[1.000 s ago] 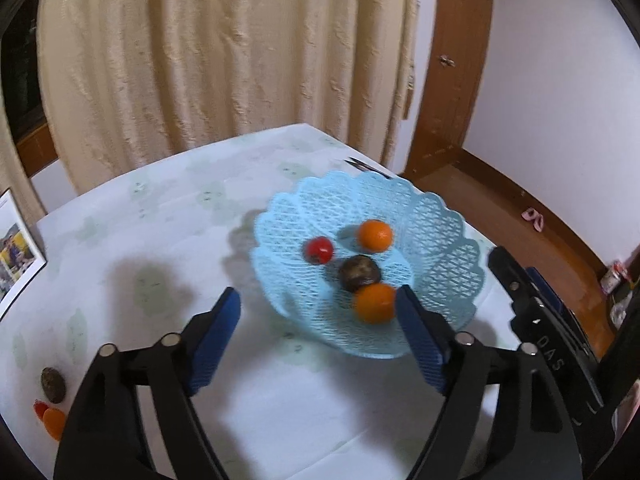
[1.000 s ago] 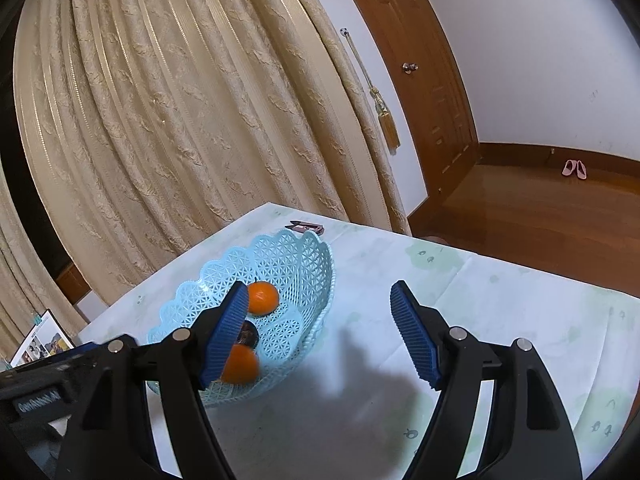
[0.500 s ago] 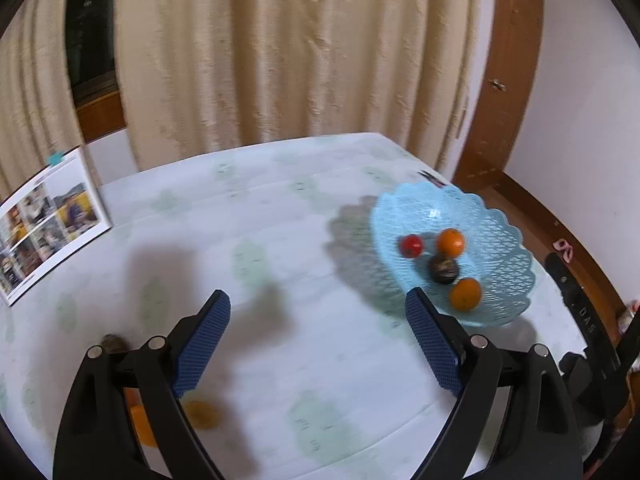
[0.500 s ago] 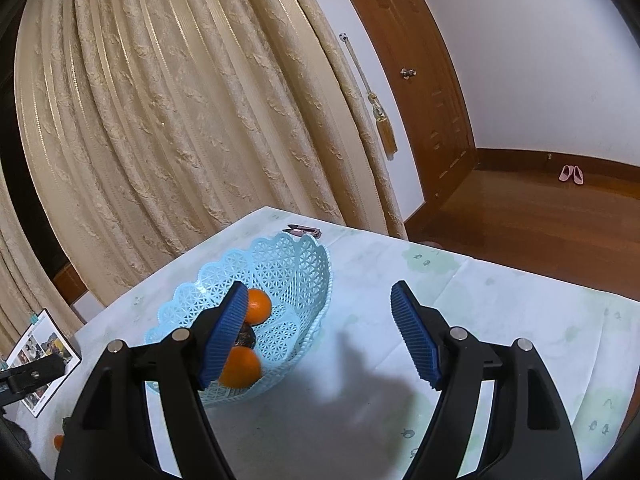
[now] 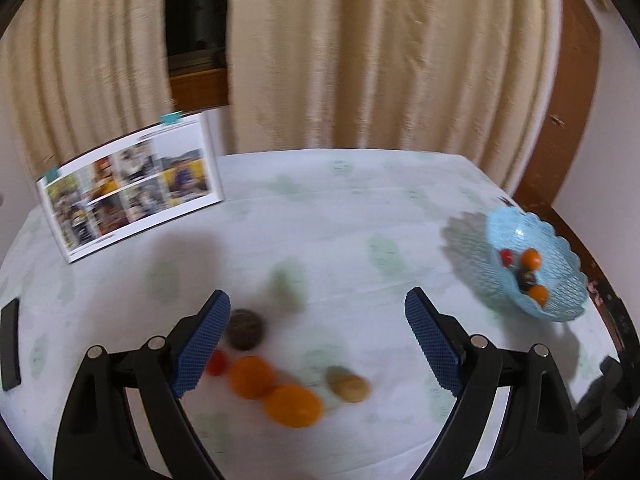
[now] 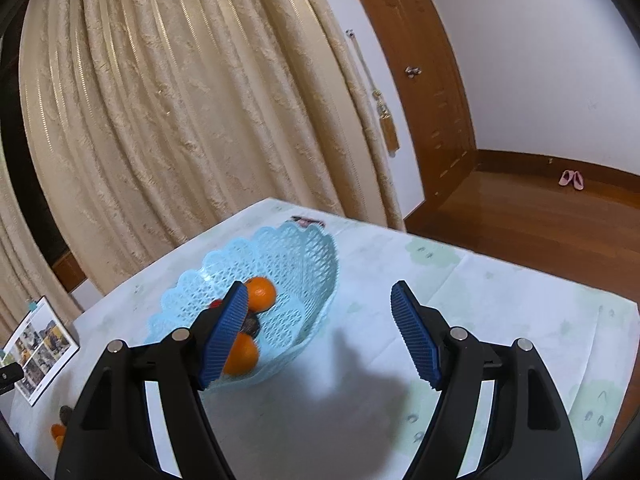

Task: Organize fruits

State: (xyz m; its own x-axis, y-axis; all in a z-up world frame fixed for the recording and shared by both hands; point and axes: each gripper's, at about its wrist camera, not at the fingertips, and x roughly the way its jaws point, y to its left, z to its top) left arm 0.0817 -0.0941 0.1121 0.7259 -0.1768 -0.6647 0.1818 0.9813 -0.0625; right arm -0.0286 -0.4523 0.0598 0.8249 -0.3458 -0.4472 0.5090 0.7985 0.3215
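Observation:
My left gripper (image 5: 318, 340) is open and empty above a blurred group of loose fruit on the table: two oranges (image 5: 252, 376) (image 5: 293, 405), a dark round fruit (image 5: 244, 329), a small red fruit (image 5: 216, 362) and a tan fruit (image 5: 349, 387). The light blue lattice basket (image 5: 560, 280) stands far right with two oranges, a dark fruit and a red fruit in it. My right gripper (image 6: 316, 336) is open and empty, just right of the basket (image 6: 296, 256); an orange (image 6: 260, 294) shows inside it.
A photo calendar (image 5: 132, 184) stands at the table's back left and a dark flat object (image 5: 10, 344) lies at the left edge. A small dark item (image 6: 308, 222) lies behind the basket. Curtains hang behind the table; a wooden floor lies right of the table.
My left gripper has swung left, away from the basket, and is now over the loose fruit. The right gripper has barely moved. Both stay open.

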